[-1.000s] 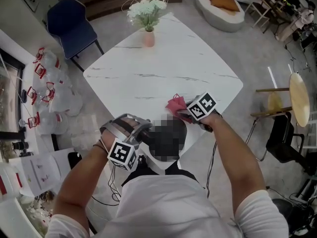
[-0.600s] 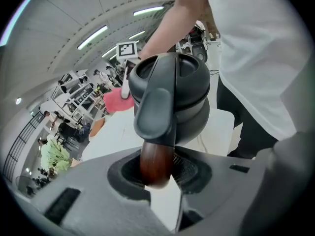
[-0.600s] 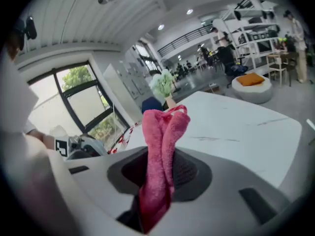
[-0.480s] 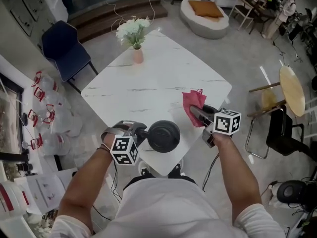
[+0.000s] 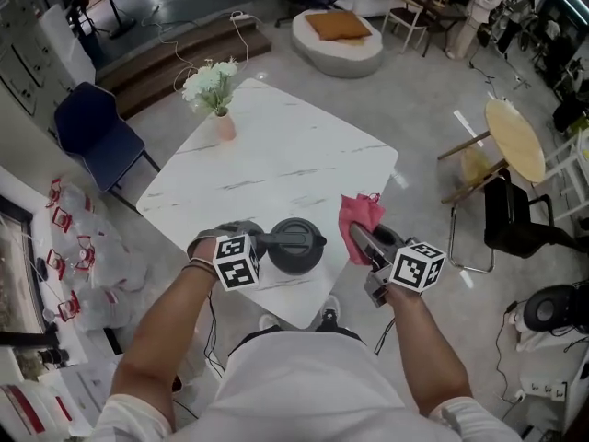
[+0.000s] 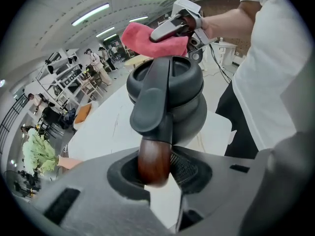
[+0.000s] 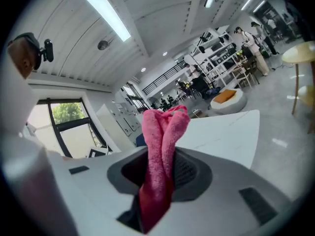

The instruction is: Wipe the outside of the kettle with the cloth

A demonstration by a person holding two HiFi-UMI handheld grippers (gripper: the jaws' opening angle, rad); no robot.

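Your left gripper (image 6: 156,170) is clamped on the brown wooden end of the handle (image 6: 153,151), steadying the black kettle (image 5: 294,245) at the near corner of the white marble table (image 5: 276,145). Your right gripper (image 7: 160,176) has its jaws pinched shut on the pink cloth (image 7: 165,127), up in the air just right of the kettle and clear of it. There's no contact, so by my reading the outside is yet to be wiped. A second ago that cloth sat low, close against the kettle. It has since lifted and swung out right, while the left grip hasn't changed.
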